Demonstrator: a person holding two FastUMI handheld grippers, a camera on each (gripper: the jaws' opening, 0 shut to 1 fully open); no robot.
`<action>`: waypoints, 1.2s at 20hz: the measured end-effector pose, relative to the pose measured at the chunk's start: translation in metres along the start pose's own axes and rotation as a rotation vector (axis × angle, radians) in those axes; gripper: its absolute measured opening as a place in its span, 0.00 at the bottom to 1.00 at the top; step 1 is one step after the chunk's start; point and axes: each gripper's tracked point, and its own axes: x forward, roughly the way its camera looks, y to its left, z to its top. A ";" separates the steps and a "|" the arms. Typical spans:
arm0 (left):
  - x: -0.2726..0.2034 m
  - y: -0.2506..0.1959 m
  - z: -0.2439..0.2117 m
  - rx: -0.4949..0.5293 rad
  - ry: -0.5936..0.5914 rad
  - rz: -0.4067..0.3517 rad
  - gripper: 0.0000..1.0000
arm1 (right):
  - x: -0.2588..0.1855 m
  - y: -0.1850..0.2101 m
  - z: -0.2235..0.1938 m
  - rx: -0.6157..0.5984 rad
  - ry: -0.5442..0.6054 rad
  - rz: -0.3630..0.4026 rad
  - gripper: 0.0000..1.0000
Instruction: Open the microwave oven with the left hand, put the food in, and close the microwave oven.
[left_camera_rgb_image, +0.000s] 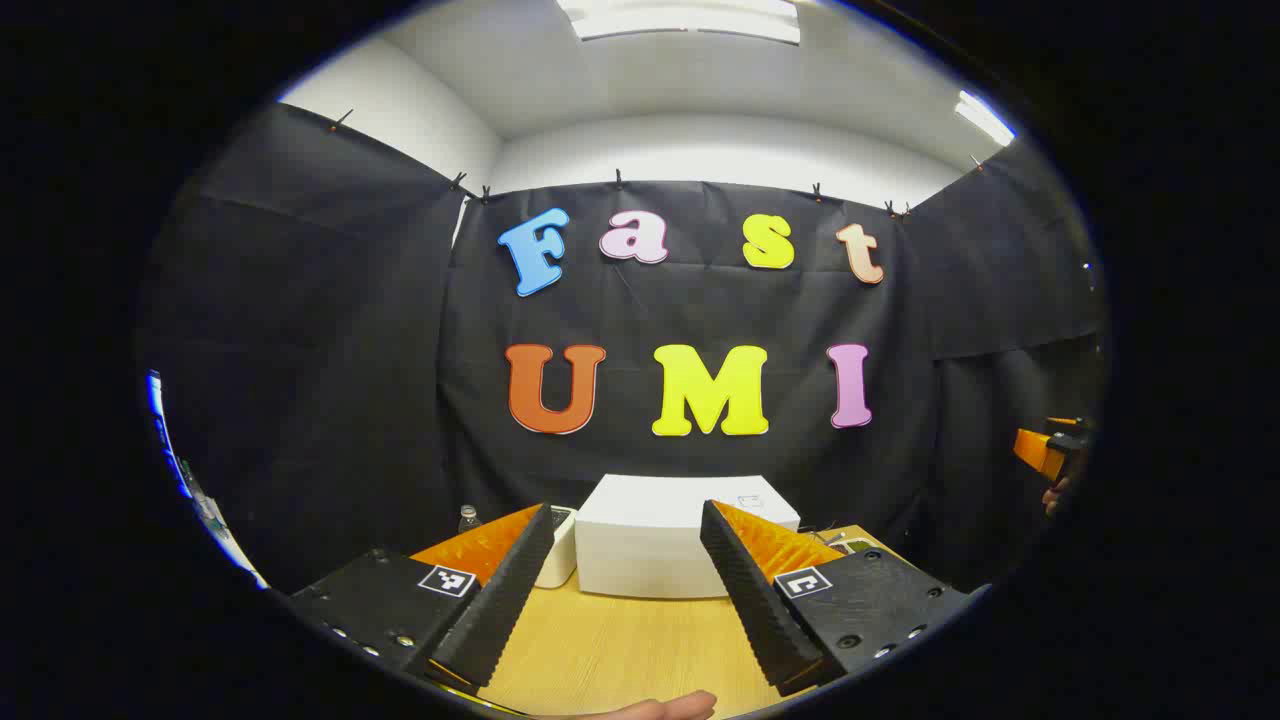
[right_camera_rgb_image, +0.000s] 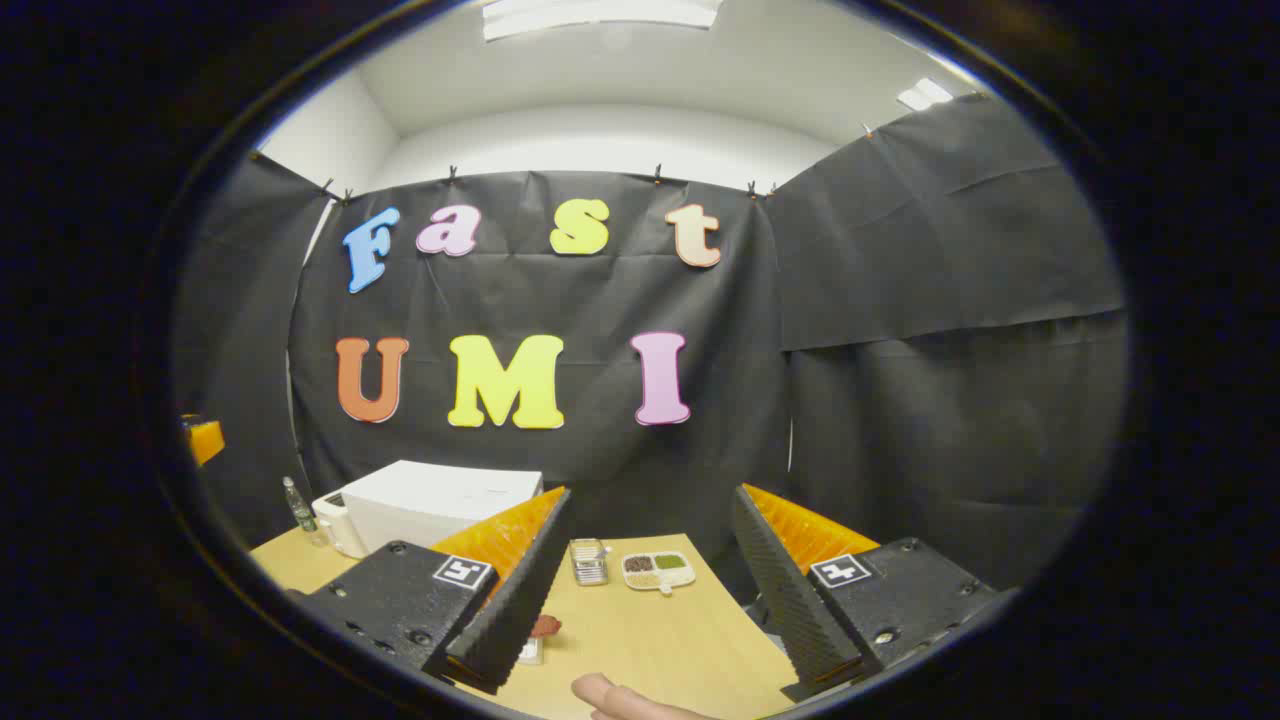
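In the left gripper view, the left tongs (left_camera_rgb_image: 625, 590) are held above the wooden surface (left_camera_rgb_image: 620, 640), and their 2 fingers stand wide apart with nothing between them. Straight ahead of them, at the back of the surface and close to the black cloth wall, stands the white microwave oven (left_camera_rgb_image: 660, 535). It looks like a plain white box from here, and I cannot tell from this view whether its door is closed. Just beside the microwave oven, on its left, is a smaller white appliance (left_camera_rgb_image: 560, 555), partly hidden behind the left finger. A small clear bottle (left_camera_rgb_image: 469, 518) stands further left. At the bottom edge a fingertip (left_camera_rgb_image: 665, 708) of the person is visible. At the far right edge an orange part of the other gripper appears, with a hand under it.

In the right gripper view, the right tongs (right_camera_rgb_image: 650, 590) are also spread apart and hold nothing. The microwave oven (right_camera_rgb_image: 440, 510) stands at the left side of the surface (right_camera_rgb_image: 660, 640), well apart from these tongs. Between the fingers, on the surface, lie a small metal container (right_camera_rgb_image: 589, 561) and a white divided tray (right_camera_rgb_image: 657, 571) with food in 3 colours. A reddish object (right_camera_rgb_image: 545, 626) lies near the tip of the left finger; it is too small to tell what it is.
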 end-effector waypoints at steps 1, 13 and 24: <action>-0.002 -0.005 -0.004 -0.016 0.019 -0.021 0.93 | -0.002 0.001 -0.001 -0.005 0.001 0.003 0.93; -0.006 -0.017 0.011 -0.006 -0.028 -0.051 0.93 | -0.016 0.008 0.008 -0.001 -0.040 0.050 0.93; 0.087 -0.065 -0.043 -0.009 0.006 -0.092 0.93 | 0.015 -0.001 -0.007 0.038 -0.016 0.072 0.93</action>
